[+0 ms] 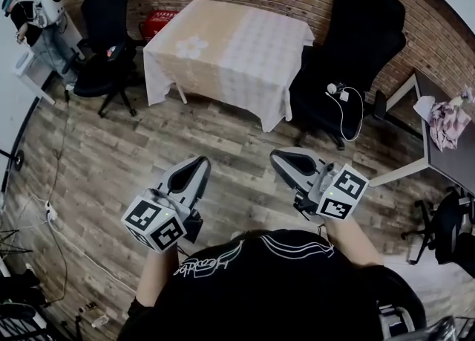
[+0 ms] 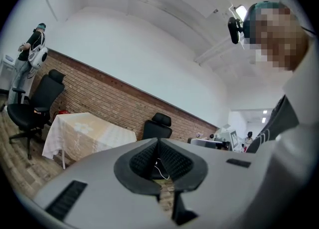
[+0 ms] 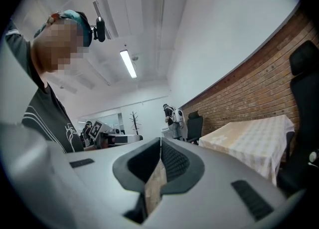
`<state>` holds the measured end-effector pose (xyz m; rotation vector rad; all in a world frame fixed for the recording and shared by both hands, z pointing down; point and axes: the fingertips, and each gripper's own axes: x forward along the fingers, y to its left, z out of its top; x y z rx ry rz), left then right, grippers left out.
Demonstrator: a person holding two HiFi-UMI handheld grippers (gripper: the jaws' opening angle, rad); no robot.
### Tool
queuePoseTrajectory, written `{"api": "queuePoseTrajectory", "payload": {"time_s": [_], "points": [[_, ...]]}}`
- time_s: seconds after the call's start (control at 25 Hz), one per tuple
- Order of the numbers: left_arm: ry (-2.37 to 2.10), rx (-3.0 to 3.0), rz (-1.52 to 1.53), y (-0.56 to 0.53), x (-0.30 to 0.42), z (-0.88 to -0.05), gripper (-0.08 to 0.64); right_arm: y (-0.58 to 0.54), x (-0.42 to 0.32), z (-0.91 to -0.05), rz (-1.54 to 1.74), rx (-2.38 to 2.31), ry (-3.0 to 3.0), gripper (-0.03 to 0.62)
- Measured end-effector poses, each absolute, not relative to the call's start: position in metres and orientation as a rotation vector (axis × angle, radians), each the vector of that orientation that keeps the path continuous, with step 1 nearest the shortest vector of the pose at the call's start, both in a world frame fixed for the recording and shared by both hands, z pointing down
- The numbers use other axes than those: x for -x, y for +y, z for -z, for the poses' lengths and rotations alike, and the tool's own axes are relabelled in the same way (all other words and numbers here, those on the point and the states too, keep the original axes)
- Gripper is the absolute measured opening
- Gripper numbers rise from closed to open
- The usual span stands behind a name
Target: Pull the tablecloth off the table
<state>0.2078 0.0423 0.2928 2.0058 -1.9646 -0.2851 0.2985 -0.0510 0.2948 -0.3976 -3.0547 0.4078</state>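
Observation:
A pale checked tablecloth (image 1: 230, 53) with a flower print covers a small table against the brick wall, hanging down over its sides. The same tablecloth (image 2: 84, 133) shows at the left of the left gripper view, and the tablecloth (image 3: 249, 143) at the right of the right gripper view. My left gripper (image 1: 199, 163) is held low over the wooden floor, well short of the table, jaws shut on nothing. My right gripper (image 1: 280, 157) is beside it, also shut and empty. Both point toward the table.
Black office chairs stand on both sides of the table: one chair (image 1: 104, 35) at the left, another chair (image 1: 356, 57) at the right with a white cable on its seat. A dark desk (image 1: 445, 146) with crumpled cloth stands at the right. A red box (image 1: 156, 24) sits by the wall.

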Motion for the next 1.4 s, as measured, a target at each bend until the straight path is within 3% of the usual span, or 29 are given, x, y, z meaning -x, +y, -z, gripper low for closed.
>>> {"api": "queuePoseTrajectory", "payload": {"time_s": [0.68, 1.24, 1.4], "points": [[-2.043, -1.907, 0.265, 0.053, -0.106, -0.314, 0.006, -0.045, -0.175, -0.313, -0.387, 0.559, -3.001, -0.002], [-2.073, -1.855, 0.177, -0.052, 0.054, -0.314, 0.008, -0.166, -0.028, -0.319, -0.423, 0.534, -3.024, -0.002], [-2.106, -1.845, 0.115, -0.075, 0.082, -0.308, 0.040, -0.197, -0.005, -0.315, -0.415, 0.522, -3.054, 0.000]]}}
